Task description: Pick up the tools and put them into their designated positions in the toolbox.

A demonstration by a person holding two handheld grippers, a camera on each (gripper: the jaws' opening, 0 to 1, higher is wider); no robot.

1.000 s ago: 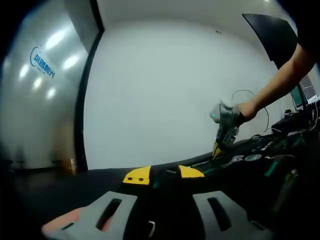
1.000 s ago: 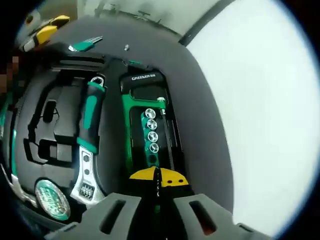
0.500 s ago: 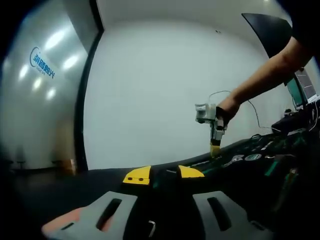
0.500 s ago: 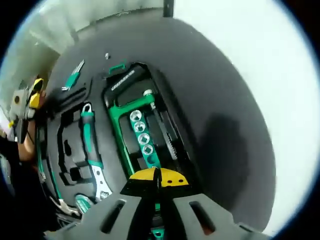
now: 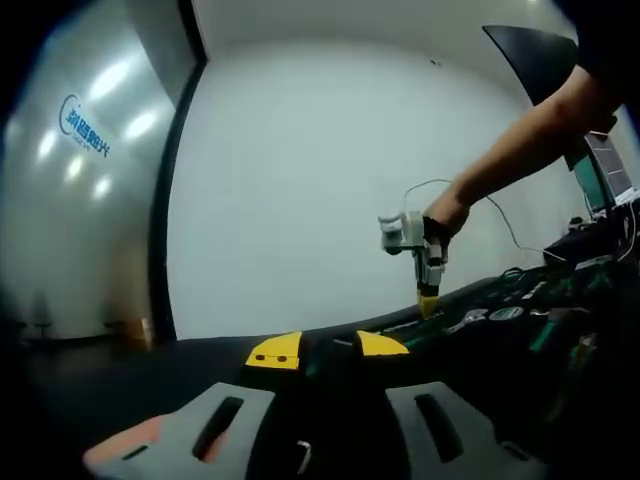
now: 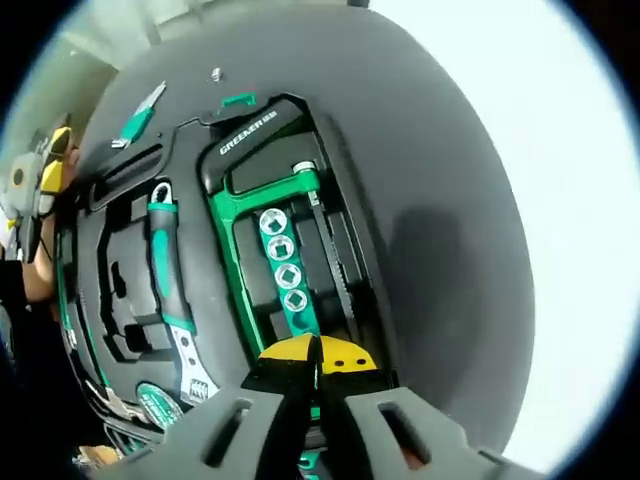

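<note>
White lettering reading "GREENER" runs along the black top of the green hacksaw frame [image 6: 262,140] in the toolbox [image 6: 110,290]. On the glass wall [image 5: 85,150], a blue logo with characters too blurred to read.

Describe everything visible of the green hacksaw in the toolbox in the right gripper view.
The hacksaw lies flat in its own shaped recess of the black toolbox tray. Its frame looks like green-painted metal, with a black handle end bearing white lettering. A thin toothed blade runs along one side of the frame. Inside the frame sits a green strip holding four silvery sockets. The right tool, jaws closed together with yellow tips, hovers above the frame's near end; contact cannot be judged.
</note>
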